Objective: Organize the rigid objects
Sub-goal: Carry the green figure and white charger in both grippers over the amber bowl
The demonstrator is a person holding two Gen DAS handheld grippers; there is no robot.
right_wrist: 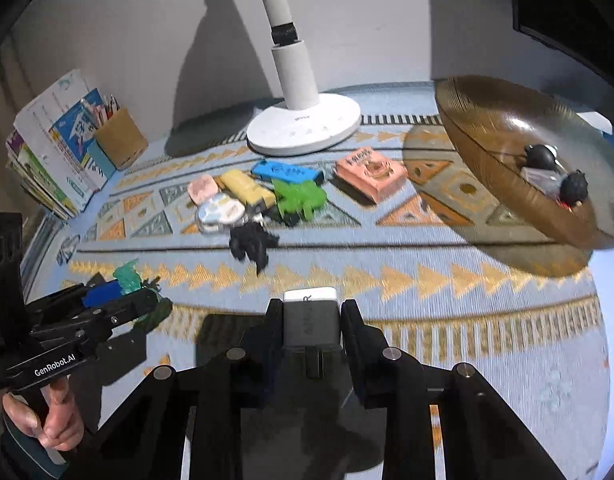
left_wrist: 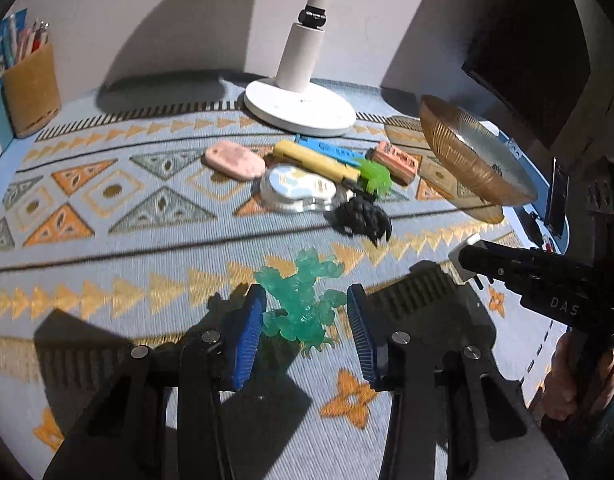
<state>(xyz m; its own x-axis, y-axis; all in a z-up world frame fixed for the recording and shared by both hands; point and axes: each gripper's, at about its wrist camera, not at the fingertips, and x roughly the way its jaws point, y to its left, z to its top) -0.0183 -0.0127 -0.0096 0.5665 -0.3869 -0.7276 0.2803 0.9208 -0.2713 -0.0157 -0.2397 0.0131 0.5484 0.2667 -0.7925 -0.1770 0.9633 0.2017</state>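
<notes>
A translucent teal toy figure (left_wrist: 303, 300) lies on the patterned mat between the blue pads of my open left gripper (left_wrist: 306, 324); the pads stand either side of it, apart from it. My right gripper (right_wrist: 311, 322) is shut on a white and grey charger block (right_wrist: 311, 320), held above the mat. A pile further back holds a black toy (left_wrist: 361, 216), a green toy (left_wrist: 373, 176), a round tin (left_wrist: 297, 188), a yellow box (left_wrist: 315, 160), a blue box (left_wrist: 331, 151) and two pink items (left_wrist: 235, 159). A brown ribbed bowl (right_wrist: 503, 184) at the right holds small dark objects (right_wrist: 573, 188).
A white lamp base (left_wrist: 299, 106) stands at the back centre. A tan pen holder (left_wrist: 31, 88) and books (right_wrist: 55, 148) stand at the back left. A dark monitor (left_wrist: 531, 52) is at the back right. The right gripper shows in the left wrist view (left_wrist: 519, 276).
</notes>
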